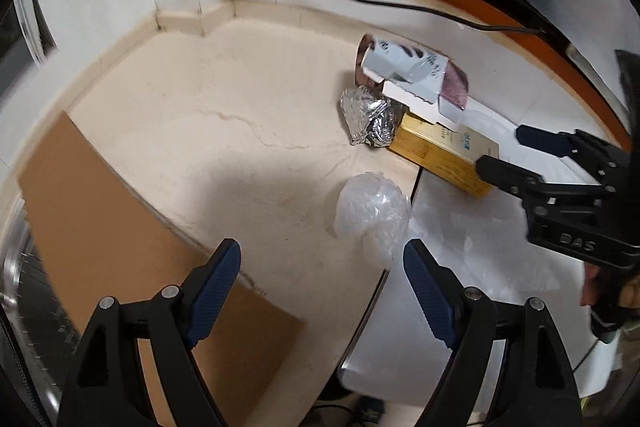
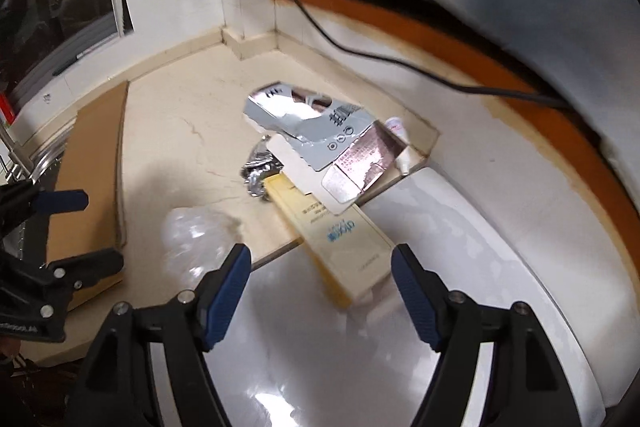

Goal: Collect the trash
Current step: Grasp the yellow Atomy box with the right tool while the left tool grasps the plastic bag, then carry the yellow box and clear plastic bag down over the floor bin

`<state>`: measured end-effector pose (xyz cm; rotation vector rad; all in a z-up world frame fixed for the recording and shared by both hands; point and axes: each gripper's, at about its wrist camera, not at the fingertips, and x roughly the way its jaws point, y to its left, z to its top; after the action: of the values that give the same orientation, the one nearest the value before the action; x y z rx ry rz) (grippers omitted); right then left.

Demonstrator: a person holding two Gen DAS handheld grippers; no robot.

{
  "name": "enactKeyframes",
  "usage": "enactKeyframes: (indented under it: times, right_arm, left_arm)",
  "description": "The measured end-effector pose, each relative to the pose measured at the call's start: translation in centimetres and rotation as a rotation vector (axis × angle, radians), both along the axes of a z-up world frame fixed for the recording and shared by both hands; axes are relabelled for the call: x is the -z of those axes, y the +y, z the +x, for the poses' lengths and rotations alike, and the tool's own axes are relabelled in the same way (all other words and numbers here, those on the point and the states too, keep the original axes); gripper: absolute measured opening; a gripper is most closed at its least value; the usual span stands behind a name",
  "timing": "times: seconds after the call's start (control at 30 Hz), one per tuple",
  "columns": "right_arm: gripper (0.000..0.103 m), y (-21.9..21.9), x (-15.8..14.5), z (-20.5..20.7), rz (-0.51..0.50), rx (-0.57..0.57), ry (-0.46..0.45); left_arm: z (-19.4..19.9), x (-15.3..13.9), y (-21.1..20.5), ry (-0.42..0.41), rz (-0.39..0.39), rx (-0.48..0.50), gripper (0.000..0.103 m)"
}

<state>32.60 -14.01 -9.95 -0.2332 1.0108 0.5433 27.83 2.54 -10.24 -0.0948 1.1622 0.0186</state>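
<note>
The crumpled silver foil wad (image 2: 256,173) is lying half hidden under the flattened silver-and-pink carton (image 2: 320,131); print on the long yellow box (image 2: 340,239) is blurring beyond reading.

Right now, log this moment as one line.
left gripper: open, empty, near plastic wad | right gripper: open, empty, over yellow box | foil ball, torn carton: uncollected

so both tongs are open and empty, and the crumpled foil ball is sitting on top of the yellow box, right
Not quite. The crumpled foil ball is not on top of the yellow box; it sits on the counter beside the box's far end, as the left wrist view shows. What lies on the box is the flattened silver carton. Both the left tongs and the right tongs are open and empty.
</note>
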Motion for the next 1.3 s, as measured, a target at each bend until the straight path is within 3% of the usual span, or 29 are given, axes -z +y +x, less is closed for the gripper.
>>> enactKeyframes:
  times: [0.17,0.2,0.27,0.43,0.53,0.57,0.6,0.63,0.73,0.93,1.3]
  right_arm:
    - [0.073,1.6,3.4,2.3,-0.100,-0.063,0.025]
    - [0.078,1.7,3.8,2.6,-0.116,-0.069,0.029]
    - [0.078,2.0,4.6,2.8,-0.159,-0.090,-0.003]
    - [0.078,2.1,7.2,4.0,-0.200,-0.101,0.095]
    - [0.073,1.0,7.3,4.3,-0.112,-0.046,0.158]
    - [0.071,0.7,7.2,4.1,-0.089,-0.030,0.158]
    - [0.068,0.4,7.1,3.8,-0.070,-0.021,0.158]
    - [0.065,0.1,7.1,3.3,-0.057,-0.010,0.169]
    - [0.062,-0.6,6.7,1.8,-0.050,0.022,0.171]
    - [0.061,-3.4,5.6,-2.7,0.103,0.106,0.221]
    - [0.061,-5.2,1.3,-9.2,0.252,0.195,0.204]
  left_arm:
    - [1.5,1.9,0.0,0.034,-0.069,0.003,0.082]
    - [1.8,2.2,-0.1,0.041,-0.074,0.008,0.082]
    - [2.4,3.0,-0.5,0.055,-0.082,0.015,0.082]
    - [3.7,4.9,-1.5,0.088,-0.080,0.025,0.082]
    - [4.4,5.9,-2.2,0.100,-0.076,0.028,0.082]
    - [4.4,6.1,-2.4,0.098,-0.078,0.029,0.075]
    - [4.5,6.4,-2.7,0.100,-0.082,0.033,0.057]
    - [4.4,6.5,-2.8,0.106,-0.092,0.038,0.047]
    - [3.9,6.4,-3.1,0.087,-0.097,0.037,0.035]
    - [1.2,5.1,-3.9,0.055,-0.086,0.048,0.030]
    - [-4.6,-0.3,-4.2,-0.041,-0.083,0.053,0.029]
